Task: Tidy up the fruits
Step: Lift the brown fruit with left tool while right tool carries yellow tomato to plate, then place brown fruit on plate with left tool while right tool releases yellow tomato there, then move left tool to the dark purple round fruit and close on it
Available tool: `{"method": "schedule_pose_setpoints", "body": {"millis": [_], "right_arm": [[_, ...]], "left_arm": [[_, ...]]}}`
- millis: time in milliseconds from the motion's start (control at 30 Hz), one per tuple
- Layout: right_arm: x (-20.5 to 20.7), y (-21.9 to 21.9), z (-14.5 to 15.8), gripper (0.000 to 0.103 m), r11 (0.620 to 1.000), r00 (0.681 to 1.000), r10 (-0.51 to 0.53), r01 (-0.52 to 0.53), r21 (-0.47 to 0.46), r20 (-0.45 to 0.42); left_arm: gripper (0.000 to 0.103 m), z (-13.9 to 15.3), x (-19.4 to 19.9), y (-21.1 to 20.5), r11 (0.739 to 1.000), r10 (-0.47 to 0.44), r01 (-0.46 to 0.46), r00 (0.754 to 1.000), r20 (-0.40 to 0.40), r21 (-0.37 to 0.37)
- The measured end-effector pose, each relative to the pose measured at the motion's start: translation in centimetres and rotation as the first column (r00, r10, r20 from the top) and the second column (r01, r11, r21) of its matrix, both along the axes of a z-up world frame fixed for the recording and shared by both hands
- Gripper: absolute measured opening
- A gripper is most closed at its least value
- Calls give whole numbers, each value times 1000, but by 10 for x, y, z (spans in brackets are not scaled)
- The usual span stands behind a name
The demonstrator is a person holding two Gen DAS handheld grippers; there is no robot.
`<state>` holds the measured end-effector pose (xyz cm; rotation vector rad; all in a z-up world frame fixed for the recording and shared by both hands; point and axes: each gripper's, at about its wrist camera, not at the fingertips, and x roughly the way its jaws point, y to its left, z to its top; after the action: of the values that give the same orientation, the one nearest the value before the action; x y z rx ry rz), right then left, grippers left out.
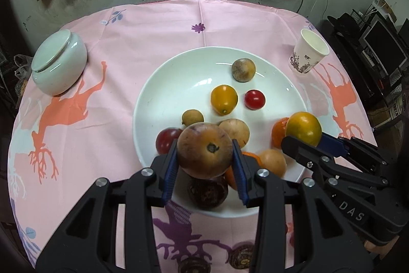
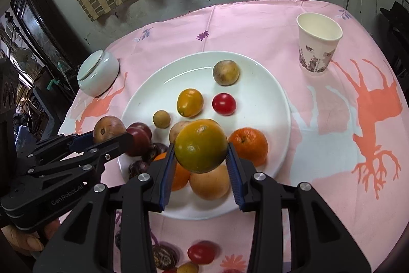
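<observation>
The table (image 1: pixel 158 53) is covered by a pink cloth printed with deer and flowers. On it are set a large white plate (image 1: pixel 166 83), an upturned pale green bowl (image 1: pixel 60 63), a paper cup (image 1: pixel 308 54), and a few loose fruits (image 2: pixel 202 252) at the near edge.

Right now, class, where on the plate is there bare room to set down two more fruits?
The plate's far left, between its rim and the yellow fruit, is bare. So is the right side past the red tomato. The near half is crowded: the orange and others lie close together there.
</observation>
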<state>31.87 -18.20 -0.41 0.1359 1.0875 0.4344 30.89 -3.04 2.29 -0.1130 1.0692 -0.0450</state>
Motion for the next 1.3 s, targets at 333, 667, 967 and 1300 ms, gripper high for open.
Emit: {"method": "schedule_pose_setpoints", "body": {"millis": [333, 667, 967, 1300], "right_arm": [[-3, -9, -3, 41, 999, 999, -44, 44, 9, -23], [-6, -21, 4, 45, 987, 995, -90, 95, 132, -47], [-69, -50, 8, 65, 997, 997, -67, 68, 29, -38], [-138, -69, -12, 66, 998, 992, -61, 58, -29, -107]], "left_arm": [[69, 13, -10, 5, 999, 35, -37, 997, 71, 27], [72, 15, -68, 25, 997, 74, -75, 997, 39, 31], [73, -6, -129, 42, 992, 115, -113, 993, -36, 49], [77, -24, -177, 36, 992, 118, -111, 987, -108, 67]]}}
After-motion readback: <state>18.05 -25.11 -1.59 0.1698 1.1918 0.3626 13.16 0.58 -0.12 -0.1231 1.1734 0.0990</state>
